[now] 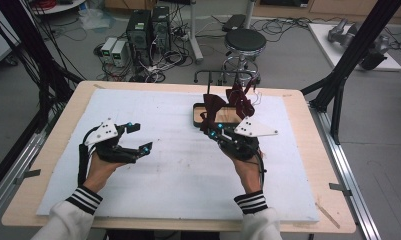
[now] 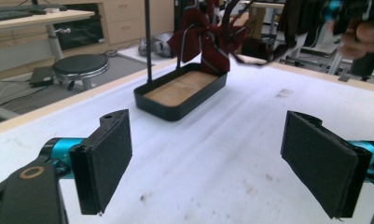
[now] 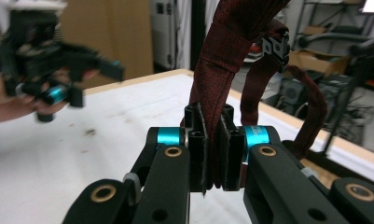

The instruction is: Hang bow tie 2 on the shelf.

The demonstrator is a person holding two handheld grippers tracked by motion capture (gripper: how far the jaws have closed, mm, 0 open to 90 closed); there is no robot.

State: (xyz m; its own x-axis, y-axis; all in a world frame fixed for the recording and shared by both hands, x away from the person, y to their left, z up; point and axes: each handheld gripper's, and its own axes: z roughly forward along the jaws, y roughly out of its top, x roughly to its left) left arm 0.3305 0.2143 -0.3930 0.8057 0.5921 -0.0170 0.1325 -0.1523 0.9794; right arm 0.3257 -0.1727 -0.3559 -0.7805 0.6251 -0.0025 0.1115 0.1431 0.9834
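The right gripper [image 3: 212, 149] has its jaws clamped tight on a band of the dark red fabric bow tie [image 3: 222, 93], and you can see in the right gripper view the cloth pinched flat between the two black pads, with a strap and a small black clasp [image 3: 275, 49] dangling just behind. From the high view, that bow tie [image 1: 228, 102] hangs at the black metal stand [image 1: 208, 80] that rises from the black rectangular tray with a wooden floor [image 1: 195, 117], at the far middle of the white foam-topped table [image 1: 178, 170]. The right gripper [image 1: 214, 134] sits just at the near edge of that tray, reaching up into the fabric.

Over on the other side, the left gripper [image 1: 140, 137] hovers well apart above the bare white sheet, jaws spread wide, holding nothing. Its own view confirms it: both pads [image 2: 107, 158] stand far apart, looking across the table towards the tray [image 2: 175, 109] and the bow tie [image 2: 203, 39].

So the step in hand looks like working the bow tie at its stand, taking it off or settling it on; which, I cannot tell. The next move likely calls for a steady, gentle pull or lift by the right gripper without snagging the strap on the rail, while the left gripper comes in to steady the tray or take the loose end.
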